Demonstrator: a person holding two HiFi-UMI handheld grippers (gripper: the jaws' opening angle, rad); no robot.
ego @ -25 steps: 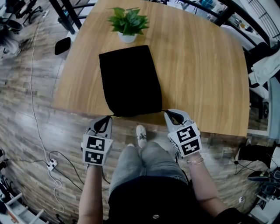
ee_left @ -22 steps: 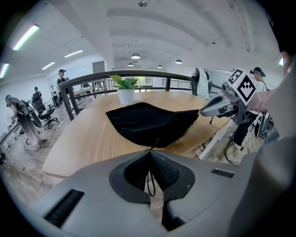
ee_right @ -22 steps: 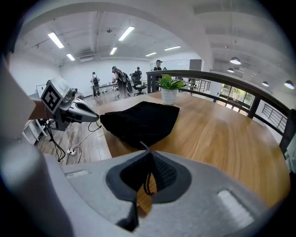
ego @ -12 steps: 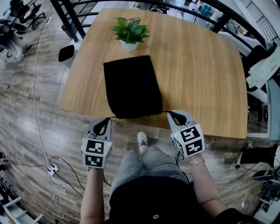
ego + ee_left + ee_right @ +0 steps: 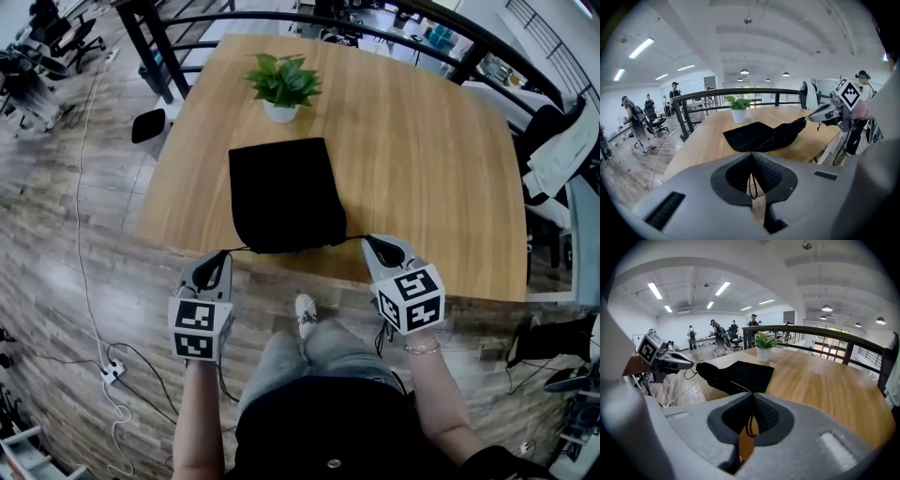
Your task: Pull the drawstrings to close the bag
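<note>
Bag [image 5: 286, 192] is laid flat at the near edge of the surface [image 5: 422, 169], its mouth partly gathered. A potted plant [image 5: 283, 84] stands behind, obstructing nothing. Left gripper [image 5: 222, 255] and right gripper [image 5: 369, 241] are held with fingers clamped on a drawstring [image 5: 239, 249] each; both are best pulled outward evenly.
</note>
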